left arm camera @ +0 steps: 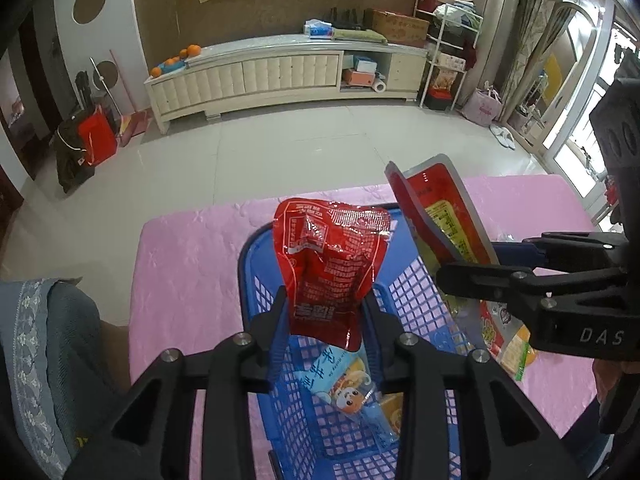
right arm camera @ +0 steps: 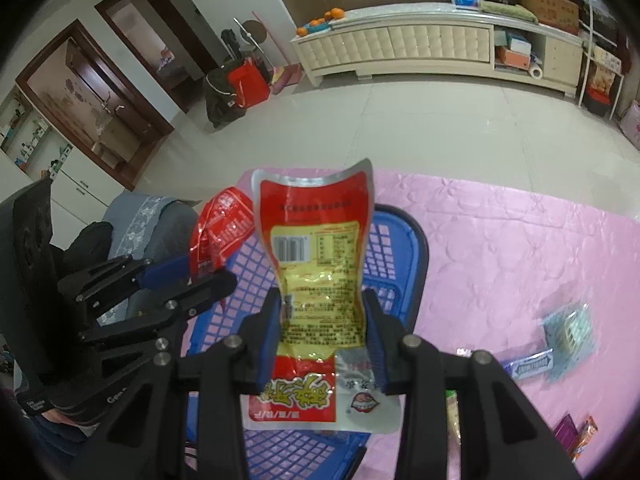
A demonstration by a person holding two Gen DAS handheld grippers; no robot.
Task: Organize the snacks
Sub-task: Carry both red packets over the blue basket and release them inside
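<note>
My left gripper (left arm camera: pixel 325 312) is shut on a shiny red snack packet (left arm camera: pixel 330 256) and holds it upright over the blue plastic basket (left arm camera: pixel 404 296). My right gripper (right arm camera: pixel 322 316) is shut on a red and yellow snack pouch (right arm camera: pixel 320 264) with a barcode, held upright over the same basket (right arm camera: pixel 404 240). In the left wrist view the right gripper (left arm camera: pixel 472 276) comes in from the right with its pouch (left arm camera: pixel 440 216). In the right wrist view the left gripper (right arm camera: pixel 200 272) and its red packet (right arm camera: pixel 222 224) are at the left. A light blue snack packet (left arm camera: pixel 344 384) lies in the basket.
The basket stands on a pink tablecloth (right arm camera: pixel 500 248). Loose snacks lie on it at the right: a pale blue packet (right arm camera: pixel 570 328), a blue-and-white stick pack (right arm camera: pixel 530 366) and small wrapped pieces (right arm camera: pixel 576 436). A grey-blue chair cushion (left arm camera: pixel 48 352) is at the table's left.
</note>
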